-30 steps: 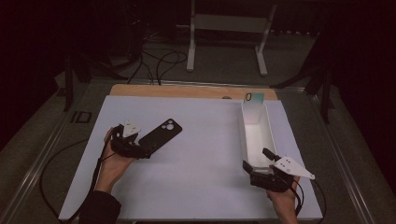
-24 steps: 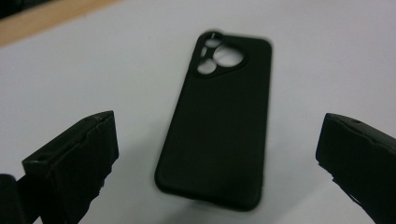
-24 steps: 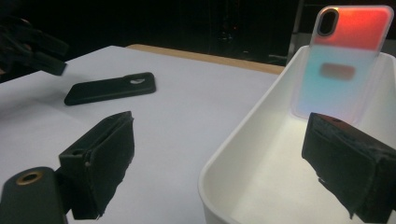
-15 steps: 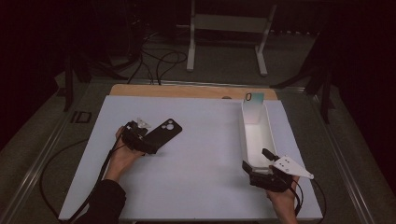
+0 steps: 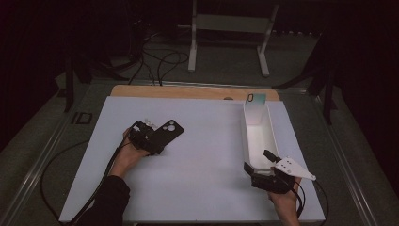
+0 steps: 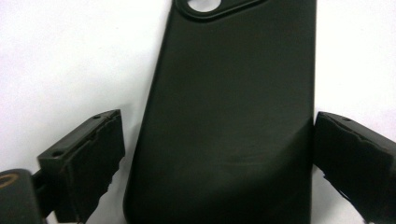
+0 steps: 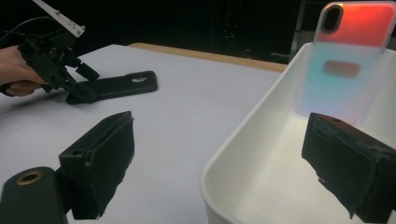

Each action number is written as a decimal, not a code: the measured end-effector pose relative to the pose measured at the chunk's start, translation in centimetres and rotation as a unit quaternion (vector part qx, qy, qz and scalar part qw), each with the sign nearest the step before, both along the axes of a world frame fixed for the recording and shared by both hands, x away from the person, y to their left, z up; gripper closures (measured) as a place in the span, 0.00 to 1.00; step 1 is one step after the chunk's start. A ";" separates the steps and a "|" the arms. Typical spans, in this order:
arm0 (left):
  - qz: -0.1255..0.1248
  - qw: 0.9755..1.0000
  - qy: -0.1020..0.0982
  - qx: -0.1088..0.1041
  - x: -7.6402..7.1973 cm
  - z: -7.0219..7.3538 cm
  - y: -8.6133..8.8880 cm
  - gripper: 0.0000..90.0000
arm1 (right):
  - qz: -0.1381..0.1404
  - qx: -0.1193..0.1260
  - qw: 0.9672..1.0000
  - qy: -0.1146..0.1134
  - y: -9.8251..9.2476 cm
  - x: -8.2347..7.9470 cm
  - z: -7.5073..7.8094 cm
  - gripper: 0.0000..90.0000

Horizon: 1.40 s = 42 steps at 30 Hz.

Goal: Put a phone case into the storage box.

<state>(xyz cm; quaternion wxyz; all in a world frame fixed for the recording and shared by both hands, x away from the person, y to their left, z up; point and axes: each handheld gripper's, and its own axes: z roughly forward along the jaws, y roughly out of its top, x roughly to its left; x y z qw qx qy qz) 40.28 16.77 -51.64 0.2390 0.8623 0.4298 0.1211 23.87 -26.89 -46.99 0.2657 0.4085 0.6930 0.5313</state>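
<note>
Near the white bench's left edge, the left gripper [image 5: 149, 141] straddles the flat black rubbery phone case [image 6: 229, 121], its spread jaws just narrowing, right pad touching, evidently to lift it.

Two phone cases, one black [image 5: 165, 134], one translucent [image 5: 256, 99], one white bin [image 5: 259, 136], two tongs

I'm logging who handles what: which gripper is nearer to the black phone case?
Left. The left gripper straddles the black phone case, jaws just closing; the right gripper sits across the table at the white bin.
</note>
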 end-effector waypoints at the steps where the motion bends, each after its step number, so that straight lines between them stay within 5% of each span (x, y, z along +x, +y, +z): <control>1: 0.000 1.000 0.006 -0.002 0.1 0.0 0.0 0.07 | 0.000 0.000 1.000 0.001 0.0 0.0 0.0 0.10; 12: -0.006 0.999 0.039 0.021 0.7 0.6 -0.5 0.13 | 0.007 -0.003 1.000 0.001 0.5 0.1 0.0 0.10; 23: 0.004 1.000 0.017 0.023 0.0 0.8 -0.8 0.17 | 0.002 -0.001 1.000 -0.001 0.2 0.1 0.2 0.10; 42: -0.003 0.998 -0.043 -0.034 -2.8 3.7 -1.3 0.17 | 0.012 0.016 1.000 0.018 0.0 0.3 0.6 0.10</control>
